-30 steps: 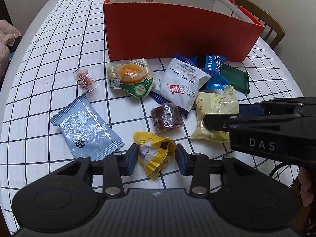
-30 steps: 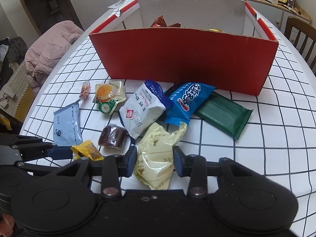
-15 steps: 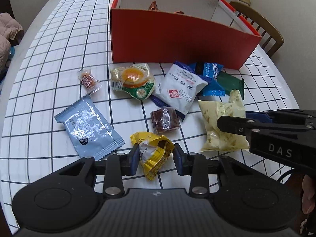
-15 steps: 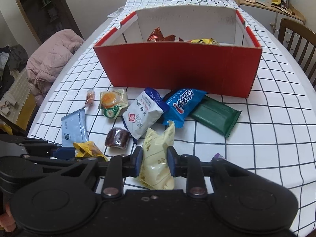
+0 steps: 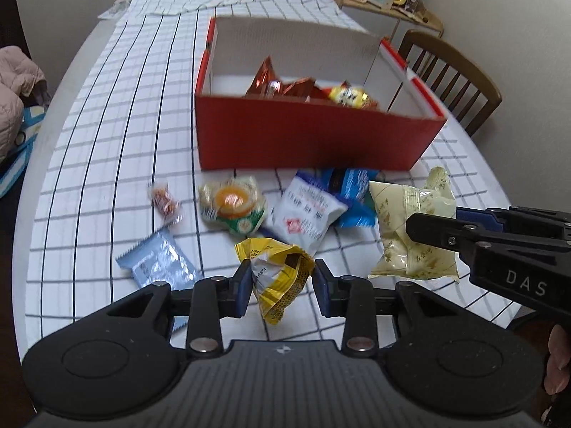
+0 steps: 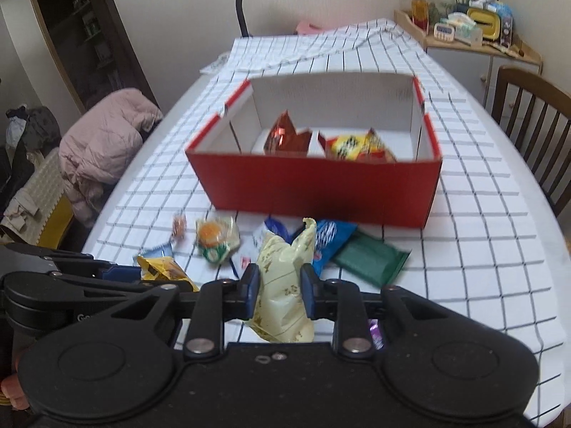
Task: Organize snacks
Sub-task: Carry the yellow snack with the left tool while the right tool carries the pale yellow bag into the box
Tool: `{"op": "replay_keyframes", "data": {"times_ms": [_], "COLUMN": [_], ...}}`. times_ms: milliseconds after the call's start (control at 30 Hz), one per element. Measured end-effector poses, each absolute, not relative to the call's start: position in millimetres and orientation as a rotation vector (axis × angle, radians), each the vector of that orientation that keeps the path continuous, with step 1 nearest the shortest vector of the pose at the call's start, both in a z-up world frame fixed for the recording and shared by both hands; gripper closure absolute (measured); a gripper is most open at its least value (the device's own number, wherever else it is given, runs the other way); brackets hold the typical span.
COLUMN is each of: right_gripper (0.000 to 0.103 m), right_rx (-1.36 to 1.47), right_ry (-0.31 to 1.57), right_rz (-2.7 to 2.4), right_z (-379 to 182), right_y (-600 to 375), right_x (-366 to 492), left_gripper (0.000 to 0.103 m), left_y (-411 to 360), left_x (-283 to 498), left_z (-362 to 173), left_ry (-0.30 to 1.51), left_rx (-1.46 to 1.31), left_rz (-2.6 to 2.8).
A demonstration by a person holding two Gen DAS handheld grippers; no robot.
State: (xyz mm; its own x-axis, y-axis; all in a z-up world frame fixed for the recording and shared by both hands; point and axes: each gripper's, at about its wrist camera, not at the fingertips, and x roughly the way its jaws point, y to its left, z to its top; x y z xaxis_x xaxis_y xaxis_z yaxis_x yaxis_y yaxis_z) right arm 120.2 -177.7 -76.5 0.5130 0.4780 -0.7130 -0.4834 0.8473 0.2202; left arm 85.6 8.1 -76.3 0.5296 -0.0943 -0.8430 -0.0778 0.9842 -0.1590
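My left gripper [image 5: 280,281] is shut on a crumpled yellow snack packet [image 5: 278,278], held up off the table. My right gripper [image 6: 279,290] is shut on a pale yellow-green snack bag [image 6: 283,285], also lifted; that bag [image 5: 414,224] shows at the right of the left wrist view. Ahead stands the red box [image 5: 314,139] with a white inside, holding orange-red packets [image 5: 282,83] and a yellow one [image 6: 351,146]. More snacks lie on the checked cloth in front of the box.
On the cloth lie a silver-blue wrapper [image 5: 157,260], a small candy [image 5: 164,201], an orange-centred pastry pack [image 5: 232,203], a white bag [image 5: 307,210], a blue bag [image 6: 330,237] and a green bar [image 6: 369,256]. A wooden chair [image 6: 528,121] stands right; a pink jacket [image 6: 103,142] left.
Both grippers closed on their packets and rose from the table with them. The box interior has come into view as the cameras lifted.
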Motion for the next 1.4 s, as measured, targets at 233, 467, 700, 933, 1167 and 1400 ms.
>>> {"op": "replay_keyframes", "data": {"times_ms": [233,467,700,933,1167,1400], "right_gripper": [0.079,0.079,0.079,0.079,0.079,0.079], "right_rx": [0.006,-0.004,-0.009,-0.022,-0.057,-0.070], "right_ry": [0.791,0.731,0.698,0.700,0.707,0.766], "right_rz": [0.578,0.570,0.550,0.526,0.527,0.518], "right_z": [-45,-22,-9,-7,-10,-36], "right_y": [-186,-190,-191,-185,-174,-165], "right_x": [134,157,190,226,265,302], "left_gripper": [0.068,0.068,0.068,0.068,0.068,0.068], "left_y": [7,5,6,7,13,21], "left_x": [103,129,165,203,248,287], "left_z": [-41,-13,6,8,0,-19], "left_ry": [0.960,0.907,0.882,0.885,0.915,0.961], "left_rx": [-0.193,-0.180,-0.167,-0.120,-0.106,-0.119], "left_rz": [-0.012,-0.004,0.021,0.064,0.105,0.137]}}
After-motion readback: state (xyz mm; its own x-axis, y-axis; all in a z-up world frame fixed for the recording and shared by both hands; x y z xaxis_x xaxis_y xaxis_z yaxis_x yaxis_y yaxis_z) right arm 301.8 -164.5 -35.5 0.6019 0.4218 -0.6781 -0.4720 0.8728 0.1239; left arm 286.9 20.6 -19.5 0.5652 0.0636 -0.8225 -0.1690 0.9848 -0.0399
